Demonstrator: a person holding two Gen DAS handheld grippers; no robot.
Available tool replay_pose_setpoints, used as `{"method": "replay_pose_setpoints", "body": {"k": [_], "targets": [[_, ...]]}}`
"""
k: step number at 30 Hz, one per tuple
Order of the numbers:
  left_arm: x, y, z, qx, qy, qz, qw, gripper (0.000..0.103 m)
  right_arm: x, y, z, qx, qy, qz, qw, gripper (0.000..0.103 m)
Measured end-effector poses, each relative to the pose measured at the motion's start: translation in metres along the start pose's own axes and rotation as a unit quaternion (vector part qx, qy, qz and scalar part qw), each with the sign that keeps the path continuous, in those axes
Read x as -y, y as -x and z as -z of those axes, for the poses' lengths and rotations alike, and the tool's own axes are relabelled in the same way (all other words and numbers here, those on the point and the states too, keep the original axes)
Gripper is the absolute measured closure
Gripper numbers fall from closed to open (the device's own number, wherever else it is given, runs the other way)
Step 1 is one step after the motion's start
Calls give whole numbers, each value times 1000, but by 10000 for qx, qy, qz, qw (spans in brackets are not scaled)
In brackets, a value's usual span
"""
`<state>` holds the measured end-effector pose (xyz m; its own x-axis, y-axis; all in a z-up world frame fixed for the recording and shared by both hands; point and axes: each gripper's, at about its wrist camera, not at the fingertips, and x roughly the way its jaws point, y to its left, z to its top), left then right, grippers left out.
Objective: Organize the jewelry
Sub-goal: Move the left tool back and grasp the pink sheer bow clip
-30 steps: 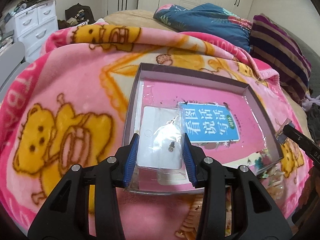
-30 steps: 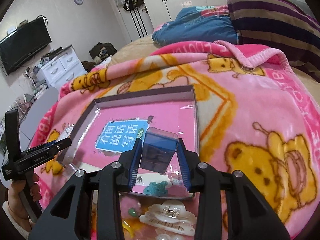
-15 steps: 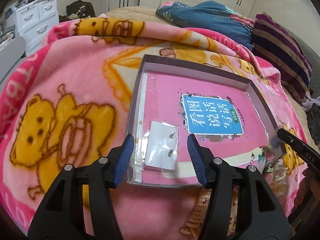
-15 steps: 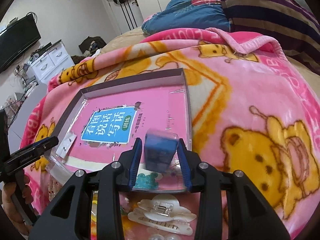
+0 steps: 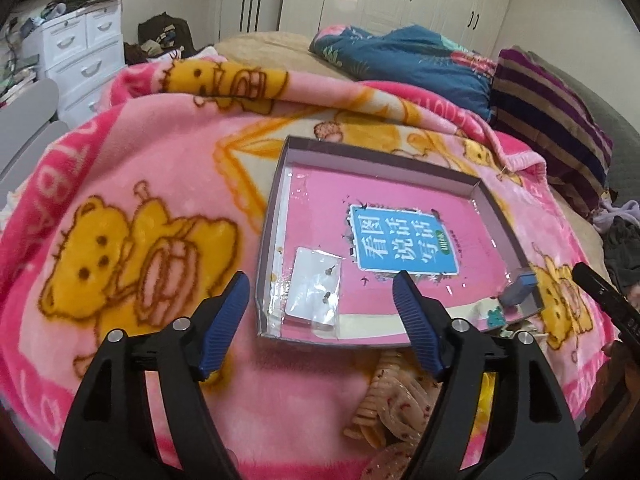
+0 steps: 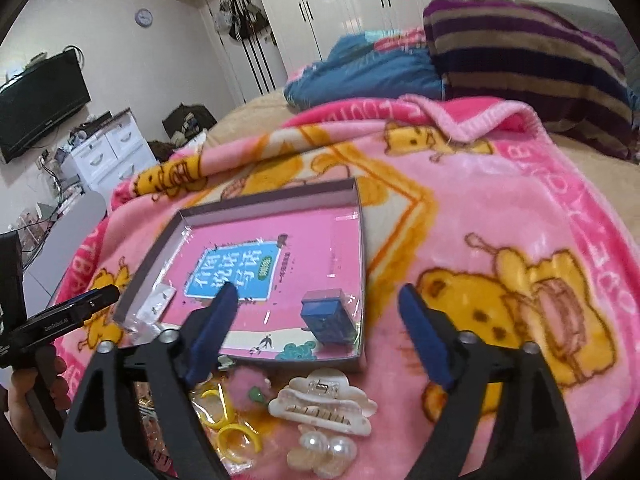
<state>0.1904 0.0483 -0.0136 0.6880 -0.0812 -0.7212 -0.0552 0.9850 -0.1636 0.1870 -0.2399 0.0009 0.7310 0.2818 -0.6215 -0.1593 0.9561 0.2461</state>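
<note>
A shallow pink box (image 5: 276, 216) (image 6: 362, 240) lies on the bear blanket. A clear bag with an earring card (image 5: 316, 292) (image 6: 158, 302) lies in its near left corner. A small blue box (image 6: 328, 314) (image 5: 520, 286) stands in its near right corner. My left gripper (image 5: 320, 320) is open and empty just in front of the earring bag. My right gripper (image 6: 316, 336) is open and empty, just short of the blue box. A white hair claw (image 6: 320, 402), pearl pieces (image 6: 326, 450), yellow rings (image 6: 232, 436) and a pink pompom (image 6: 246, 386) lie in front of the box.
A beige comb-like clip (image 5: 392, 396) lies on the blanket (image 5: 160, 200) by the left gripper. A striped pillow (image 6: 528, 68) and a blue quilt (image 5: 408, 64) lie at the far end of the bed. White drawers (image 5: 80, 52) stand at left.
Both grippers opened and drew back. The left let go of the earring bag in the box's left corner. The right let go of the blue box in the right corner.
</note>
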Motion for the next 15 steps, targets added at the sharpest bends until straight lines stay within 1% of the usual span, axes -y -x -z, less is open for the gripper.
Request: {"method": "replay_pose_setpoints", "body": {"k": [2, 4, 8, 15], "targets": [[1, 7, 2, 70, 5, -74, 9999, 27, -2, 10, 0, 87, 95, 25, 9999, 15], [3, 16, 4, 134, -1, -88, 9999, 23, -3, 22, 1, 183, 162, 26, 9997, 12], [3, 34, 7, 289, 43, -58, 9996, 13, -4, 39, 3, 307, 233, -6, 9993, 10], [5, 65, 15, 476, 95, 20, 9988, 10, -4, 59, 5, 413, 232, -94, 9988, 9]]}}
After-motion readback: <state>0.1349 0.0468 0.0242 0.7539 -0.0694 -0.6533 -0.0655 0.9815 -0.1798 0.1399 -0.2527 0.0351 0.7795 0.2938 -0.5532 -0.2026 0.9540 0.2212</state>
